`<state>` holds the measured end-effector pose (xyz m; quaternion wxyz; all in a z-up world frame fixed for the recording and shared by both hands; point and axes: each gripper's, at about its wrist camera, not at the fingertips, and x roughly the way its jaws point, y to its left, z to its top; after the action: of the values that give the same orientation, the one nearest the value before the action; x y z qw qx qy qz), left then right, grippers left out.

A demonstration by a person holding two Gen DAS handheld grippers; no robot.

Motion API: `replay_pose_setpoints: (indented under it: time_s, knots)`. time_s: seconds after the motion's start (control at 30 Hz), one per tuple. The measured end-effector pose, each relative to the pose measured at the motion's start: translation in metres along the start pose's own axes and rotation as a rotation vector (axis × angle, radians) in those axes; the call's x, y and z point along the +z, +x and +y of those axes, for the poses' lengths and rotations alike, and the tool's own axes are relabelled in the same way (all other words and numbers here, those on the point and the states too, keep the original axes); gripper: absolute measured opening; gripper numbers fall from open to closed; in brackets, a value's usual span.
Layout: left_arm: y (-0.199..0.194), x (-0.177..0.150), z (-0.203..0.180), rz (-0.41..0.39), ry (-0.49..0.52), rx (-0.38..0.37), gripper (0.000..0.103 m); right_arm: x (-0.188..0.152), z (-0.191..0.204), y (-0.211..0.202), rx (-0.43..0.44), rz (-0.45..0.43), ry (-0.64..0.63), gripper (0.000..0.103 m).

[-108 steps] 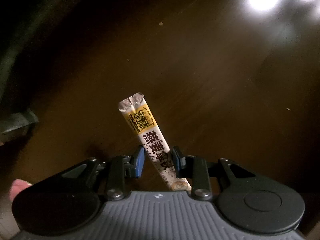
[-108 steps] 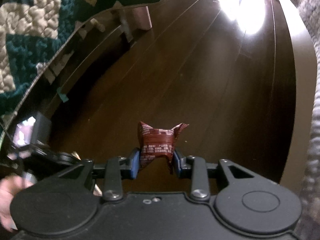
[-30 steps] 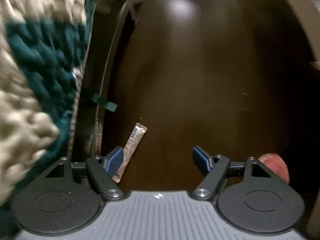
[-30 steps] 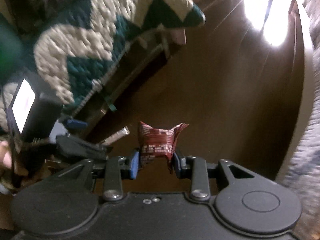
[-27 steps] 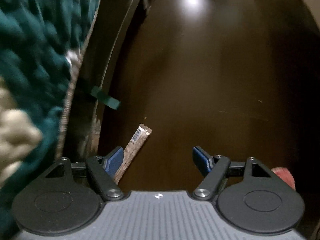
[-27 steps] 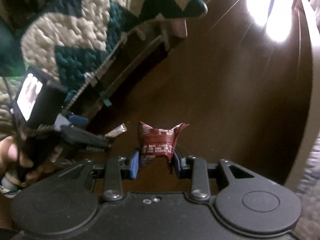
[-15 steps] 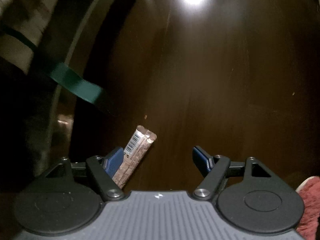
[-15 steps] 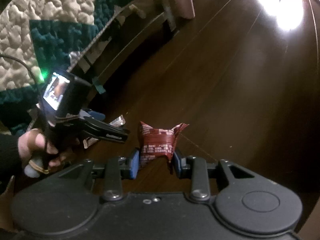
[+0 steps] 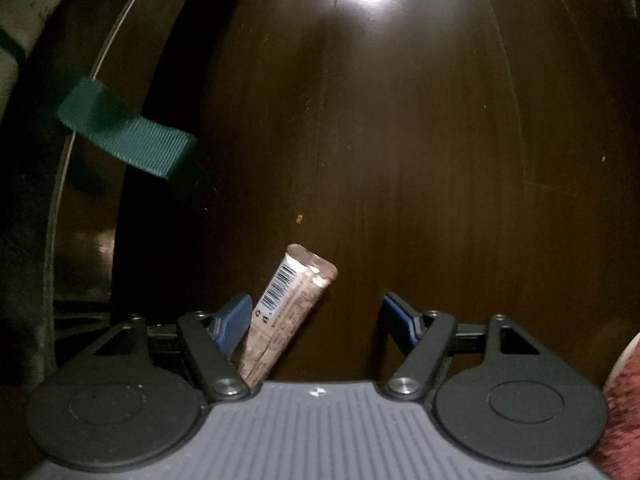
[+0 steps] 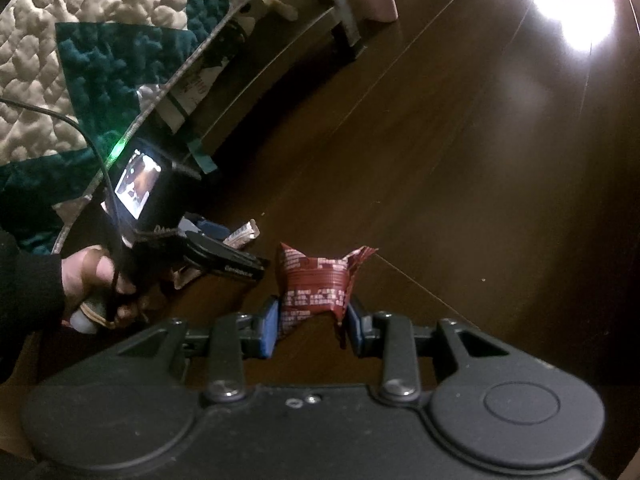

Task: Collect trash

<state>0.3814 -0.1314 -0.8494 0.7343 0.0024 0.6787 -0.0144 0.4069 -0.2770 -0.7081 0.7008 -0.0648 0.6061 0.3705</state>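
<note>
Left gripper (image 9: 316,322) low over the dark wooden floor (image 9: 400,160), fingers spread and closing, a brown stick sachet (image 9: 286,308) with a barcode leaning on the left finger pad (image 9: 234,320), right pad clear of it. Right gripper (image 10: 312,324) clenched on a crumpled red wrapper (image 10: 316,284) above the floor. Left hand (image 10: 96,280) on its grip handle, just left of the wrapper. Green strap (image 9: 124,136) jutting from the bed frame under the quilted teal-and-cream blanket (image 10: 80,40)

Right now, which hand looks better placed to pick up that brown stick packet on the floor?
The left. Its tool already straddles the brown stick packet, jaws closing with the packet beside one pad. The right tool is occupied, clamped on a red wrapper.
</note>
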Motion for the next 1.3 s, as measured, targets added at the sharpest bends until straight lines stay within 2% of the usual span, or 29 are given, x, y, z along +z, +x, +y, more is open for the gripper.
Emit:
replay_pose_setpoints:
  time_s: [0.07,0.2,0.3,0.4,0.8,1.1,1.3]
  knots:
    - [-0.001,-0.001,-0.003,0.0,-0.005,0.0,0.069,-0.001,-0.002,0.0,0.002,-0.003,0.002,0.034]
    - [-0.004,-0.003,-0.011,-0.003,0.028,-0.006,0.038,-0.001,-0.007,-0.002,0.005,-0.015,0.02,0.034]
    - [-0.005,-0.004,-0.022,0.0,0.058,0.024,0.033,0.0,-0.008,-0.005,0.003,-0.024,0.027,0.034]
    - [-0.006,-0.004,-0.024,0.008,0.033,0.037,0.029,-0.001,-0.008,-0.009,-0.005,-0.039,0.029,0.034]
    - [-0.067,-0.002,-0.025,-0.042,-0.112,-0.041,0.026,0.006,-0.002,-0.02,-0.024,-0.089,0.019,0.033]
    - [-0.121,-0.008,-0.017,-0.102,-0.157,-0.098,0.024,0.014,0.008,-0.04,-0.046,-0.11,0.019,0.033]
    - [-0.138,-0.017,-0.015,-0.121,-0.133,-0.098,0.024,0.014,0.013,-0.055,-0.058,-0.106,0.01,0.033]
